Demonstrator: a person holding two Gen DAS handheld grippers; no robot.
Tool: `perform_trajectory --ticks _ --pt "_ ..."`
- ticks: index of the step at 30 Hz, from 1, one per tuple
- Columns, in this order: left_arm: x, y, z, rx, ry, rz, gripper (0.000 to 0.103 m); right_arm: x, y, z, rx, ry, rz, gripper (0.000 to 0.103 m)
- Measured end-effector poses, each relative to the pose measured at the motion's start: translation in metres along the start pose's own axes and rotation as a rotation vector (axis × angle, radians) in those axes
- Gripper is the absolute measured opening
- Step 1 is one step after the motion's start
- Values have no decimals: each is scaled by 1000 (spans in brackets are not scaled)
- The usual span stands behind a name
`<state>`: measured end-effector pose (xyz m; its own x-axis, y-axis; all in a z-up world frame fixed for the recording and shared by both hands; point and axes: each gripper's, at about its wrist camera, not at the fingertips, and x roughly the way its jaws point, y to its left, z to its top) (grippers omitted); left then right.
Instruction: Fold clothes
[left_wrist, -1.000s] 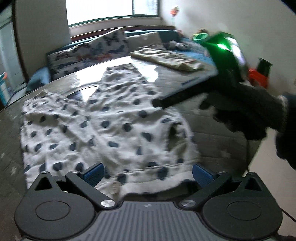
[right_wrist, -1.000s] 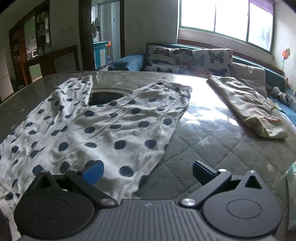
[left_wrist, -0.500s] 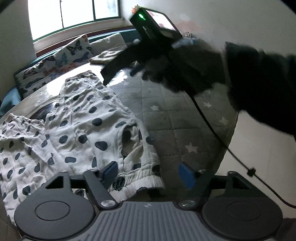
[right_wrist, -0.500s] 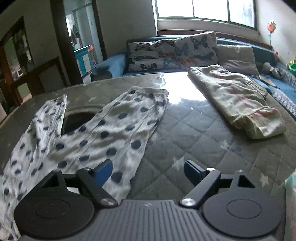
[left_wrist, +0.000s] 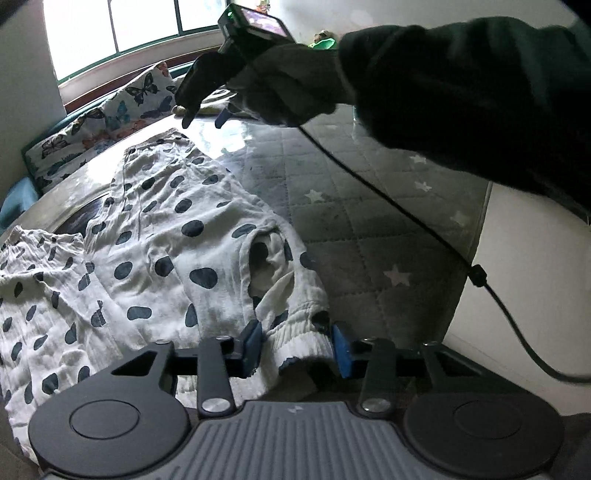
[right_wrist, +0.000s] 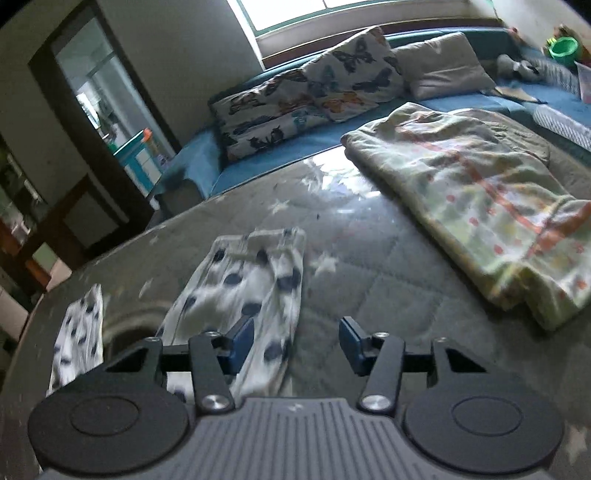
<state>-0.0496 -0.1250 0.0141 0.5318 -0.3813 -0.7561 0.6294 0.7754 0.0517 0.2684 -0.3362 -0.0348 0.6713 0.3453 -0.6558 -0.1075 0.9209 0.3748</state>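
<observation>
White trousers with dark polka dots (left_wrist: 159, 236) lie spread on the grey quilted table (left_wrist: 351, 206). My left gripper (left_wrist: 297, 347) is open, its blue pads either side of the waistband corner (left_wrist: 299, 343) at the near edge. My right gripper (right_wrist: 297, 341) is open above the far trouser leg (right_wrist: 255, 280), near its cuff; its left pad overlaps the cloth. It shows in the left wrist view (left_wrist: 207, 110), held by a gloved hand over the far cuff.
A folded floral garment (right_wrist: 480, 206) lies on the table's far right. A blue sofa with butterfly cushions (right_wrist: 317, 88) runs behind. A black cable (left_wrist: 424, 229) hangs from the right hand. The table's right edge (left_wrist: 480, 221) drops to the floor.
My left gripper has moved down to the waistband corner and narrowed around it. My right gripper has travelled along the trouser leg toward the far cuff.
</observation>
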Motion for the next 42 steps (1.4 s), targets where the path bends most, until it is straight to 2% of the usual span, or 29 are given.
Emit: perform_trajectory --ticks 2,4,10,13,16,17,18,20,26,34,42 --pt "0 4 1 -15 0 -10 40 10 -4 12 21 2 -3 49" --pt "0 8 2 -33 0 -23 38 27 11 15 17 10 -24 49" --pt "-1 17 3 -72 -1 -60 35 60 18 28 8 17 -39 47" --pt "-2 21 3 -91 -2 -73 33 65 23 32 -2 17 -54 42" --pt "-3 25 3 -109 -5 -84 30 63 29 36 -2 12 -57 25" --pt "-3 26 2 -114 -6 -88 28 63 31 37 -2 10 -58 14" --pt "-3 27 2 -117 -8 -91 27 62 33 38 -2 9 -59 8" --pt "-3 28 1 -124 -12 -93 23 61 37 41 -2 5 -61 5" --pt "-11 35 -3 -164 -35 -103 15 57 50 49 -1 -4 -67 4" --pt "-40 55 -17 -272 -106 -123 13 52 66 60 -1 -17 -75 4" --pt "-75 84 -44 -404 -179 -103 13 40 142 82 -47 -46 -28 3"
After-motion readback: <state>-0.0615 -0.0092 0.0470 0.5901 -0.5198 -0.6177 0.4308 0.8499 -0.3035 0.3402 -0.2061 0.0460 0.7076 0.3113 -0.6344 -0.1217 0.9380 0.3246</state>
